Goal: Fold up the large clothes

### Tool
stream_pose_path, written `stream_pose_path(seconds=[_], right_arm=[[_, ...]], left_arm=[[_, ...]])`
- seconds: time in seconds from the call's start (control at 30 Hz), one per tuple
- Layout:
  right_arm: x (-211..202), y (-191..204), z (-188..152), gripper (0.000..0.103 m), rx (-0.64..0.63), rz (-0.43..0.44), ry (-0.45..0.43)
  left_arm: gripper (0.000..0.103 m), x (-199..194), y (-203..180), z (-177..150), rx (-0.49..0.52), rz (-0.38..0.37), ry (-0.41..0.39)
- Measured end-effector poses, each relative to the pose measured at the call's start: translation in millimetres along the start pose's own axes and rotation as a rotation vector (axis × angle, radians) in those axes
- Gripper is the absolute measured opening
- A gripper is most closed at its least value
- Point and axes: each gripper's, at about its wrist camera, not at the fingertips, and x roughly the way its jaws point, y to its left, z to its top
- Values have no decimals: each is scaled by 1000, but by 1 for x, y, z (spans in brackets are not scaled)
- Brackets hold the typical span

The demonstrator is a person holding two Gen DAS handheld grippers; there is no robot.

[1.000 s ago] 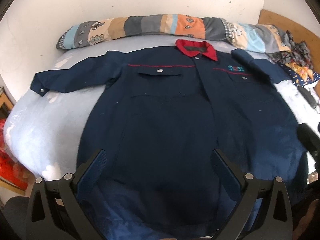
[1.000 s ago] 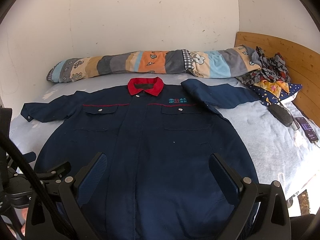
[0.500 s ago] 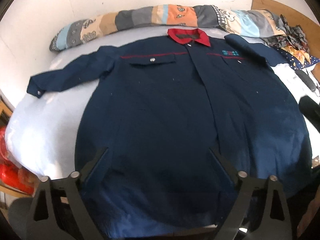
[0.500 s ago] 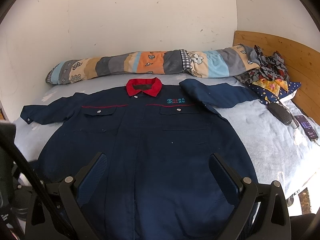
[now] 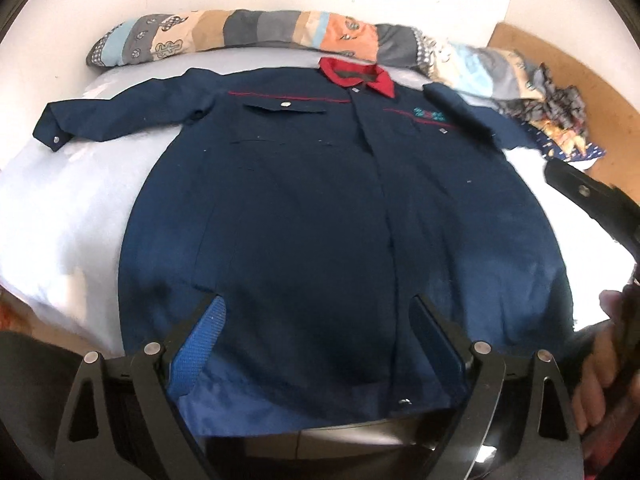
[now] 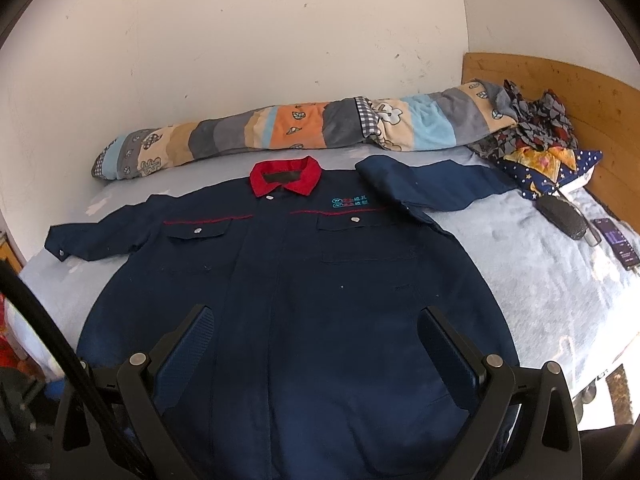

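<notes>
A navy work jacket with a red collar lies flat, front up, on a light blue bed; it also shows in the right wrist view. Its left sleeve stretches out sideways; its right sleeve is folded back near the shoulder. My left gripper is open and empty, above the jacket's hem. My right gripper is open and empty, above the lower front. The right gripper's body shows at the right edge of the left wrist view.
A long patchwork bolster lies along the wall behind the collar. Crumpled patterned cloths sit by the wooden headboard. A dark case and a phone lie on the bed at right. Red items are left, below the bed's edge.
The left gripper has drawn back and tilted, so the jacket's hem and the bed's edge now show below it. The right gripper has risen slightly. The jacket has not moved.
</notes>
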Motion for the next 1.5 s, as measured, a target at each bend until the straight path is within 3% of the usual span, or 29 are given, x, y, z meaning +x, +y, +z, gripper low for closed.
stream_pose_path(seconds=[0.1,0.23,0.47,0.5,0.63,0.73,0.8,0.93,1.1,1.23,1.5], right_arm=[[1,-4,4,103,16,16,3],[-1,-7,13,103,9,18,-11],[-4,-29,40,103,48,104,-15],[-2,-33,44,103,53,110,-3],[2,-44,53,103,52,93,2],[5,-44,54,103,27,20,-15],[13,-44,50,103,23,-15,2],[28,-42,43,103,39,-13,47],[38,-48,42,103,83,49,87],[35,-50,45,103,81,37,67],[37,-42,54,103,10,-28,55]], left_arm=[[92,-4,-6,-1,45,44,-23],[92,-5,-16,3,119,35,-33],[92,-10,-14,84,82,72,-154],[92,-8,-16,99,76,101,-173],[93,-1,-16,125,27,87,-203],[94,8,-14,120,8,80,-210],[94,16,-12,115,9,58,-171],[94,21,-9,108,13,63,-159],[94,21,-2,105,-6,65,-149],[94,18,-3,105,-2,87,-179],[95,24,-11,109,5,87,-165]])
